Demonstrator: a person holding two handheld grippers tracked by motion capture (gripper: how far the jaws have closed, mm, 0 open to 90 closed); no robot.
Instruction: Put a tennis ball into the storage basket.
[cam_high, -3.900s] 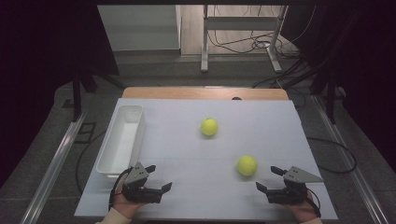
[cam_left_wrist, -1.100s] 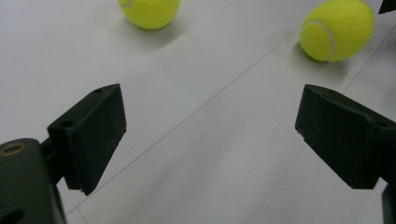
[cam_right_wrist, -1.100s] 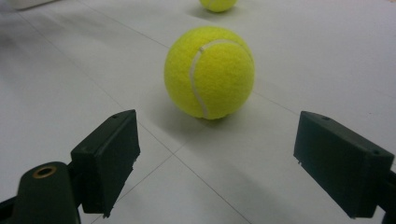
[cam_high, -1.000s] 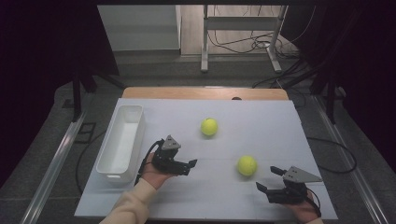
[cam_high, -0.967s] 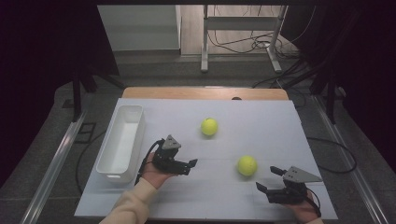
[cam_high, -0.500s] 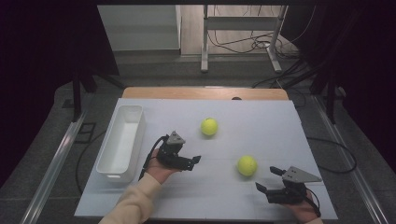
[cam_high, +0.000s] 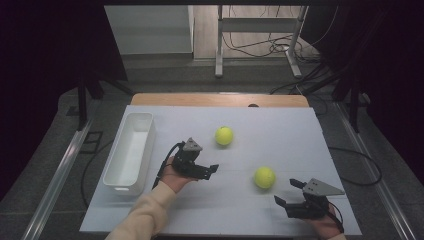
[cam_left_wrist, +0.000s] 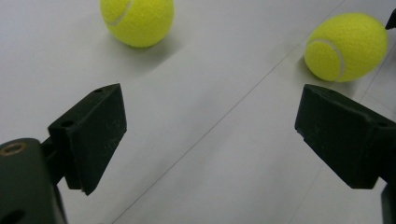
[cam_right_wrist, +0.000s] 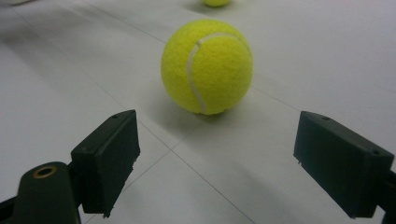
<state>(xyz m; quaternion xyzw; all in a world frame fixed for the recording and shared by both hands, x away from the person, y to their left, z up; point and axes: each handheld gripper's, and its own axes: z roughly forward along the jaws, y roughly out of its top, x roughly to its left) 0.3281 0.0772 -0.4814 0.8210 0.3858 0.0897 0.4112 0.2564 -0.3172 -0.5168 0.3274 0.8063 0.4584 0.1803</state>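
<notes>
Left tongs (cam_high: 209, 169): jaws apart, empty, above the bench (cam_high: 280, 130).
Right tongs (cam_high: 287, 192): jaws apart, empty, low over the bench.
Far ball (cam_high: 224, 135): ahead of the left tongs, apart from them.
Near ball (cam_high: 264, 177): just ahead of the right tongs, untouched.
White bin (cam_high: 129, 152): beside the left tongs, on their outer side.

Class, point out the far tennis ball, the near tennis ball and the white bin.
far tennis ball (cam_high: 224, 135), high view, its top.
near tennis ball (cam_high: 264, 177), high view, its middle.
white bin (cam_high: 116, 183), high view, near rim.
</notes>
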